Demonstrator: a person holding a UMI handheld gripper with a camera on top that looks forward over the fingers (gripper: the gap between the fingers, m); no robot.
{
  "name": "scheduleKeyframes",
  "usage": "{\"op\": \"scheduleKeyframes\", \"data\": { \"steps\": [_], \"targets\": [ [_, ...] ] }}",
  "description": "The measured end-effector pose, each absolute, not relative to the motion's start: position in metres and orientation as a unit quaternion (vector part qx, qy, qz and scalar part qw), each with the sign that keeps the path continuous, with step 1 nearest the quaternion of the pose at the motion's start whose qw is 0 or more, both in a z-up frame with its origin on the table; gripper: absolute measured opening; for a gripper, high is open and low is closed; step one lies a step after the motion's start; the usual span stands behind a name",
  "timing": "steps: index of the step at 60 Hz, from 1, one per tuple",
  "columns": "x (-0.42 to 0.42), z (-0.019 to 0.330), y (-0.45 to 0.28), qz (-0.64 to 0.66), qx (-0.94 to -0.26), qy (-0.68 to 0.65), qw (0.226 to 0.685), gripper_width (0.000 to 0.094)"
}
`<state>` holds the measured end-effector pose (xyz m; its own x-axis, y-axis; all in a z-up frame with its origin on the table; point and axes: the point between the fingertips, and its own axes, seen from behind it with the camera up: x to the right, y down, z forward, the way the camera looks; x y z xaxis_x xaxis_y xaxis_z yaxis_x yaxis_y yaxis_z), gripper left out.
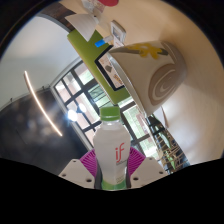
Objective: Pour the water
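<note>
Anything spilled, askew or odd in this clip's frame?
No spill visible. The tongs grip a capped bottle, and the whole view is tipped: windows and ceiling slant behind it, consistent with a pouring tilt.

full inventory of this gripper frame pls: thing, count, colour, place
bottle: 1, clear body with white label, pink "if" lettering and green cap, between the fingers, cap pointing away from the gripper
window: 1, dark-framed panes, bright outside, beyond the bottle
light strip: 1, white, curved streak beside the window
panel: 1, green with a white and blue patch, beyond the bottle cap
round white object: 1, white with yellow marking, next to the green panel; cannot tell what it is
fingers: 2, white with pink pads, pressed on either side of the bottle
gripper: 1, shut on the bottle
</note>
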<state>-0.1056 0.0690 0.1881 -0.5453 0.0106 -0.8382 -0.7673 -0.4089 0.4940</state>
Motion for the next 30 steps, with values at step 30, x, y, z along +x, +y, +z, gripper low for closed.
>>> {"op": "scheduleKeyframes", "data": {
  "steps": [30],
  "targets": [
    [-0.050,0.312,0.033,0.467,-0.556,0.119,0.677,0.0348]
  ]
}}
